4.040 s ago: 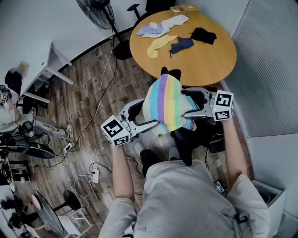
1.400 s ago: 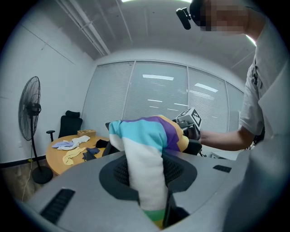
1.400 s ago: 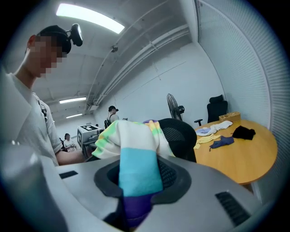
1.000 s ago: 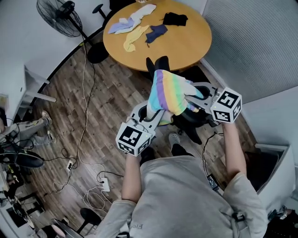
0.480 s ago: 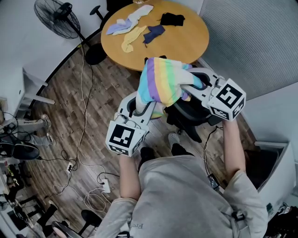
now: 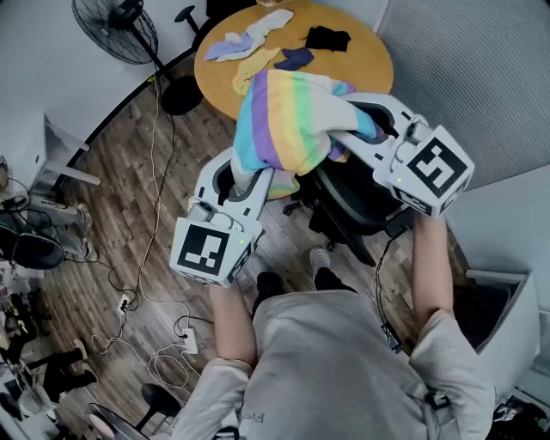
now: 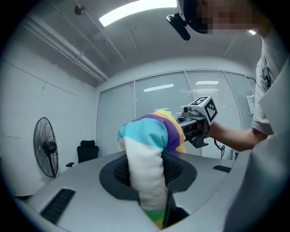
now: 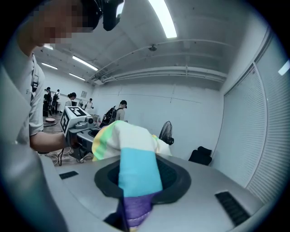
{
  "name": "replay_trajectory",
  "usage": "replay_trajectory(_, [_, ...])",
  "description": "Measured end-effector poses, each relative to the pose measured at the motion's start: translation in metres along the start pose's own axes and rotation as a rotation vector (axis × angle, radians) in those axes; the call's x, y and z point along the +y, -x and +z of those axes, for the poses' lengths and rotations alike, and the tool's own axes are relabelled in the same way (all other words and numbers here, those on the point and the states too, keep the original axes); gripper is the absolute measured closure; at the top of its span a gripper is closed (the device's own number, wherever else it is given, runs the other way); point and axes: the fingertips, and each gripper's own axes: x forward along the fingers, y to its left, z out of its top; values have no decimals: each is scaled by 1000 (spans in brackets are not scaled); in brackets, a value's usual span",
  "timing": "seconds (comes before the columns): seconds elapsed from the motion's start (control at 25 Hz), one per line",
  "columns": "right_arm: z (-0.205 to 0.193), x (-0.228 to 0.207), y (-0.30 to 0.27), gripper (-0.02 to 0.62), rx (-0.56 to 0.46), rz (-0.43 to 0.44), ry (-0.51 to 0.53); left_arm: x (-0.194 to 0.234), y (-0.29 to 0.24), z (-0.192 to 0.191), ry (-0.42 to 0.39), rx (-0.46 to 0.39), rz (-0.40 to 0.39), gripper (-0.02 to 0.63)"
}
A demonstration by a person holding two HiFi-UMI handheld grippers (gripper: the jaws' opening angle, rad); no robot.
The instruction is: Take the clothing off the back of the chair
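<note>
A rainbow-striped garment (image 6: pixel 284 120) hangs in the air between my two grippers, above the black office chair (image 6: pixel 352 202) and apart from its back. My left gripper (image 6: pixel 251 174) is shut on the garment's left end, with white and green cloth bunched in the jaws (image 7: pixel 149 149). At the other end my right gripper (image 6: pixel 345 137) is shut on it, with turquoise and purple cloth running into the jaws (image 8: pixel 136 167). Each gripper view shows the other gripper across the cloth: the right gripper (image 7: pixel 197 124) and the left gripper (image 8: pixel 77 124).
A round wooden table (image 6: pixel 361 73) with several small garments stands just beyond the chair. A floor fan (image 6: pixel 116 26) is at the upper left, and cables (image 6: pixel 155 258) trail over the wood floor. A grey partition (image 6: pixel 481 86) runs along the right. People (image 8: pixel 115 111) stand far off.
Both grippers have risen with the striped garment held between them. It has come up off the chair back, which now shows bare below.
</note>
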Motion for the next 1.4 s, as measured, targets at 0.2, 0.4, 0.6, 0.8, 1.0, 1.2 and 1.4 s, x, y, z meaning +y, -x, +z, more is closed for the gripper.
replay_trajectory(0.2, [35, 10, -23, 485, -26, -1, 40, 26, 24, 14, 5, -40, 49, 483])
replay_trajectory(0.4, [55, 23, -44, 485, -50, 4, 50, 51, 44, 21, 0, -69, 75, 483])
replay_trajectory(0.6, [70, 44, -70, 483, -45, 4, 55, 79, 70, 20, -2, -70, 85, 483])
replay_trajectory(0.8, [73, 59, -91, 483, -50, 7, 41, 100, 87, 14, -4, -69, 88, 483])
replay_trajectory(1.0, [71, 76, -114, 483, -46, 14, 8, 118, 105, 3, 3, -55, 88, 483])
replay_trajectory(1.2, [60, 93, -134, 483, -36, 20, -37, 132, 119, -14, 6, -28, 97, 483])
replay_trajectory(1.4, [39, 108, -156, 483, -19, 25, -94, 146, 129, -36, -8, 32, 124, 483])
